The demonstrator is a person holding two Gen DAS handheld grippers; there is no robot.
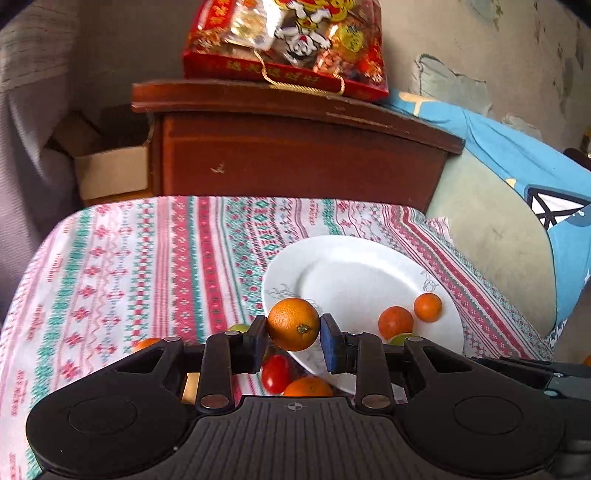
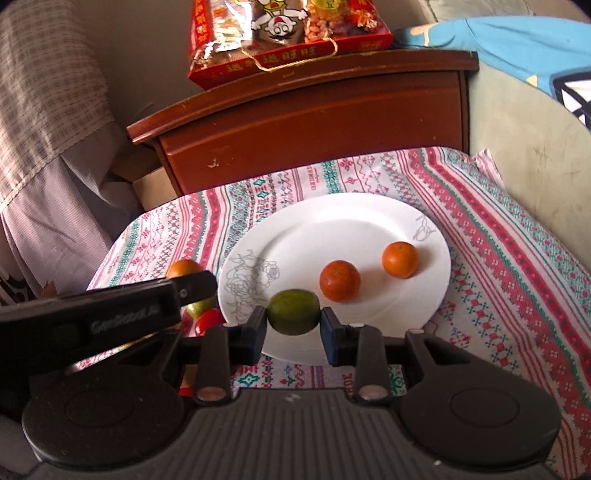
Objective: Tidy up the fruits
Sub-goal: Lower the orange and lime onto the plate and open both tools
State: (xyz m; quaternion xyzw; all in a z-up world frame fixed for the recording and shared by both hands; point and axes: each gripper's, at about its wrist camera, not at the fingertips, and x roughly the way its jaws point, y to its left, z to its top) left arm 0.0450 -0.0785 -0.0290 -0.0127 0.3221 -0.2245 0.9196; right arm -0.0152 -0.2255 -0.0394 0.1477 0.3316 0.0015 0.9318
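Observation:
My left gripper [image 1: 293,332] is shut on an orange [image 1: 293,324], held above the left rim of the white plate [image 1: 354,266]. My right gripper [image 2: 293,325] is shut on a green citrus fruit [image 2: 293,312] over the near rim of the plate [image 2: 295,236]. Two small oranges lie on the plate [image 2: 339,280] [image 2: 399,259]; they also show in the left wrist view [image 1: 395,322] [image 1: 427,307]. A red tomato [image 1: 275,373] and another orange [image 1: 308,387] lie on the cloth below the left gripper.
The plate rests on a patterned tablecloth [image 2: 498,258]. More fruit lies left of the plate, partly hidden by the left gripper's body [image 2: 110,314]. A brown wooden cabinet [image 2: 314,125] with a red gift box [image 2: 288,33] stands behind. A blue cushion [image 1: 517,155] is at the right.

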